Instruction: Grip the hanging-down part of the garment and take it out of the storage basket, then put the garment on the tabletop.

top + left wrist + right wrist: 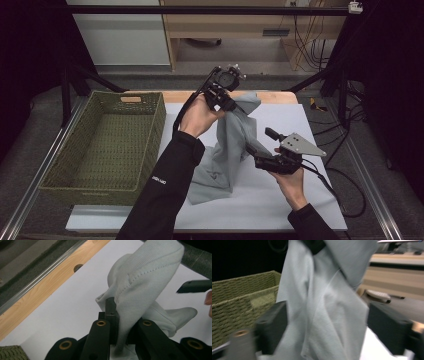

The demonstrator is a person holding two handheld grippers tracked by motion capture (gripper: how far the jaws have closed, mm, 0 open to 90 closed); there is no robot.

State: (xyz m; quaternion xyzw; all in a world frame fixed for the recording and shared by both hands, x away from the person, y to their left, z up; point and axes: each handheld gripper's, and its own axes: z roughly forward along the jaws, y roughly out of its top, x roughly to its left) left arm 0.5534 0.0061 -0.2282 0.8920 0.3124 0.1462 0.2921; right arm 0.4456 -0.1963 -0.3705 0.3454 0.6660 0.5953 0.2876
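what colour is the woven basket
Olive green; the basket shows best in the high view.

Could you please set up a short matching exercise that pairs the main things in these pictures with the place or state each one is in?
Things:
1. light grey cloth garment
2. olive-green woven basket
3. left gripper
4. right gripper

Places or states:
A. stands with its fingers wide apart around the hanging fabric
B. sits at the left side of the table
C. clamped shut on a top fold of fabric
D. lifted at the top, with its lower end on the white table surface

Pairs: 1-D, 2-B, 3-C, 4-A
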